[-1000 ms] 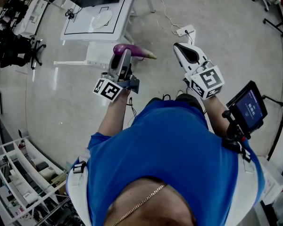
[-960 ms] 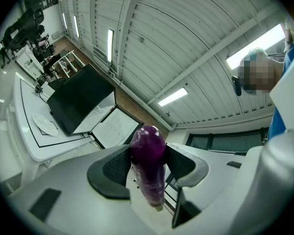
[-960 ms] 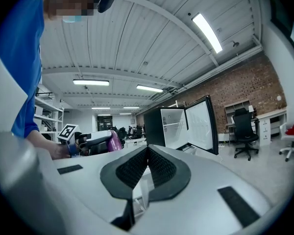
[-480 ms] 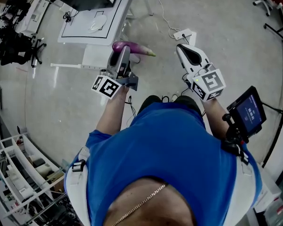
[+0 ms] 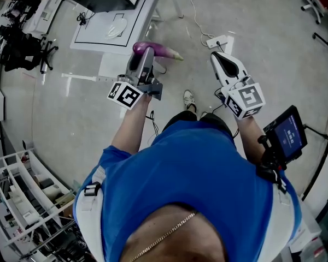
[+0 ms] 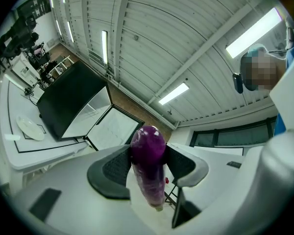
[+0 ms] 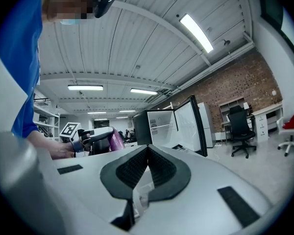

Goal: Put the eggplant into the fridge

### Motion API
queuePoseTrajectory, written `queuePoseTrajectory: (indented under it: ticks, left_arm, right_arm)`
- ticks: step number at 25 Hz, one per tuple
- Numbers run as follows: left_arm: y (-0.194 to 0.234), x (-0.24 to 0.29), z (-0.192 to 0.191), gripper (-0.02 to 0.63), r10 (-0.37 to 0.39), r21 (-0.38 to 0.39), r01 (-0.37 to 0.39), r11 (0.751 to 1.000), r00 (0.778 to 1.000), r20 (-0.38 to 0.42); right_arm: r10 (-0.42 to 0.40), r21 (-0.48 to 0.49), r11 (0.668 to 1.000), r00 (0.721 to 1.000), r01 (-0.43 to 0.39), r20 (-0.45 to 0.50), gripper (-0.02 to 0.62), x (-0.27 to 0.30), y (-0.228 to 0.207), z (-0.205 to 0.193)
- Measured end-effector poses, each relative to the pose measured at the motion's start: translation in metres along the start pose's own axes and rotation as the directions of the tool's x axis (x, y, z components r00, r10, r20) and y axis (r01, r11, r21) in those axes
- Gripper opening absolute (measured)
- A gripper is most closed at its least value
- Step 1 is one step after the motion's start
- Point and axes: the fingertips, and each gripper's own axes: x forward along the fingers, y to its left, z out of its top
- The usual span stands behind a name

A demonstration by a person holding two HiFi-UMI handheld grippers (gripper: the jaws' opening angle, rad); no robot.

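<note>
A purple eggplant point(image 5: 157, 49) lies crosswise in my left gripper point(image 5: 144, 56), held out in front of the person above the floor. In the left gripper view the dark pads press on both sides of the eggplant point(image 6: 148, 153), with my left gripper point(image 6: 148, 164) shut on it. My right gripper point(image 5: 217, 59) is held out at the right, jaws closed and empty; its pads point(image 7: 148, 153) meet with nothing between them. The black fridge point(image 6: 71, 99) stands ahead with its door point(image 6: 112, 129) swung open; it also shows as the fridge point(image 7: 159, 126) in the right gripper view.
A white table point(image 5: 98, 37) with a black outline and a white plate point(image 5: 116, 26) stands next to the fridge. On the floor lie a power strip point(image 5: 218, 40) and its cable. A wire shelf rack point(image 5: 22, 190) is at the lower left, an office chair point(image 7: 241, 126) further right.
The person has stepped toward the table and fridge, and a shoe now shows below the grippers. Both grippers came along, the left still gripping the eggplant, the right still closed.
</note>
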Motion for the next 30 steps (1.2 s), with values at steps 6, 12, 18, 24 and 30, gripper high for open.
queuePoseTrajectory:
  ticks: [6, 12, 18, 24, 30]
  left_arm:
    - [0.036, 0.037, 0.020, 0.236, -0.016, -0.005, 0.016, 1.000, 1.000, 0.007]
    - [0.089, 0.081, 0.036, 0.235, -0.039, -0.011, 0.039, 0.999, 0.999, 0.008]
    - [0.123, 0.109, 0.046, 0.236, -0.075, -0.021, 0.075, 0.997, 0.997, -0.009]
    - [0.143, 0.125, 0.056, 0.236, -0.100, -0.017, 0.100, 0.995, 0.995, -0.017]
    - [0.151, 0.143, 0.063, 0.236, -0.107, 0.001, 0.107, 0.994, 0.994, -0.006]
  right_arm:
    - [-0.023, -0.023, 0.999, 1.000, 0.023, -0.009, 0.002, 0.039, -0.013, 0.009]
    - [-0.065, -0.049, 0.997, 0.998, 0.064, -0.008, 0.002, 0.092, -0.036, 0.011]
    - [-0.101, -0.050, 0.994, 0.995, 0.102, 0.009, 0.002, 0.130, -0.045, 0.016]
    - [-0.125, -0.064, 0.990, 0.992, 0.126, 0.010, 0.002, 0.155, -0.047, 0.018]
    - [-0.133, -0.079, 0.988, 0.991, 0.134, 0.008, 0.002, 0.166, -0.056, 0.023]
